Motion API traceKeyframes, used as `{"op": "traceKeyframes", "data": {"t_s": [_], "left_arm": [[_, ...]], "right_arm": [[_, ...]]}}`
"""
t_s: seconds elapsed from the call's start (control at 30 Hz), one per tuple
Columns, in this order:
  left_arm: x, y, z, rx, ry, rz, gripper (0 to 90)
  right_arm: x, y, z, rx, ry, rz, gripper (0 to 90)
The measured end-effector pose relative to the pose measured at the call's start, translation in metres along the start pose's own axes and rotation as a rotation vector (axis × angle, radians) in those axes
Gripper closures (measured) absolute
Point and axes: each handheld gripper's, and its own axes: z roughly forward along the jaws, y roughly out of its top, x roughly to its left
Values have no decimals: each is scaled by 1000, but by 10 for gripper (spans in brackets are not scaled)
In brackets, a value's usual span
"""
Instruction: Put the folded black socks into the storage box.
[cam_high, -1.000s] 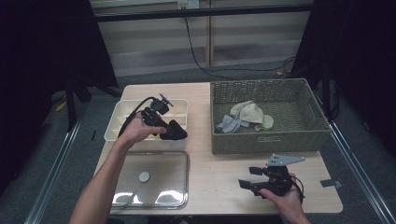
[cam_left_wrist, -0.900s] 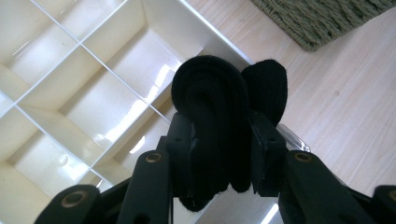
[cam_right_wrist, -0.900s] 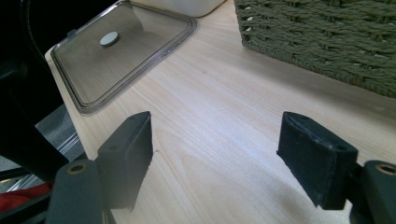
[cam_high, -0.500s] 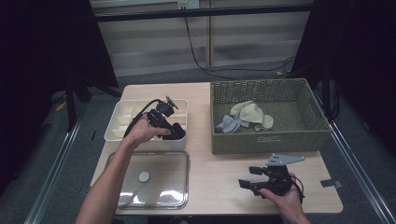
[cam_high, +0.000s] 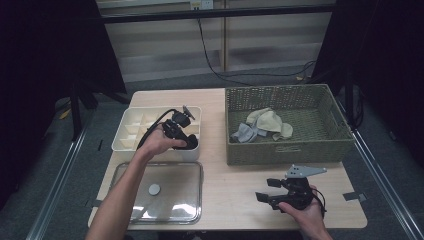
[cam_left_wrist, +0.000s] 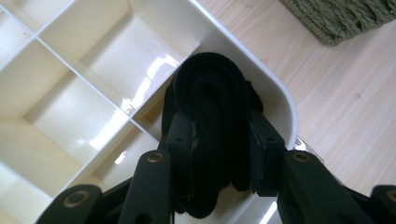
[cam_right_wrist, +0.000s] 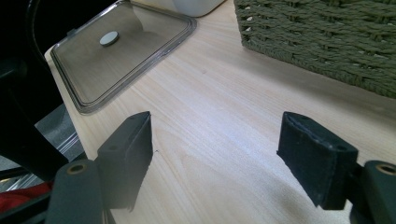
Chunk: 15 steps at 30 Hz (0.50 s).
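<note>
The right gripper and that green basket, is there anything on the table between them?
No, it's bare. In the right gripper view only light wooden table lies between the open right gripper and the green basket.

The high view looks forward and down from above the person's side onto the whole pale wooden table (cam_high: 235, 175). The left gripper view sits very close over the cream plastic divided box (cam_left_wrist: 70, 93) (cam_high: 131, 131), facing down into it. The right gripper view looks low across the tabletop; both it and the high view take in the clear flat lid (cam_right_wrist: 126, 51) (cam_high: 165, 192) and the green woven basket (cam_right_wrist: 327, 37) (cam_high: 287, 145).
</note>
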Motion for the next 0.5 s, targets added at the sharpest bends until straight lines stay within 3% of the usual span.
{"op": "traceKeyframes", "data": {"t_s": [0.5], "left_arm": [[0, 6, 8, 40, 2, 2, 667]], "right_arm": [[1, 0, 1, 4, 1, -2, 259]]}}
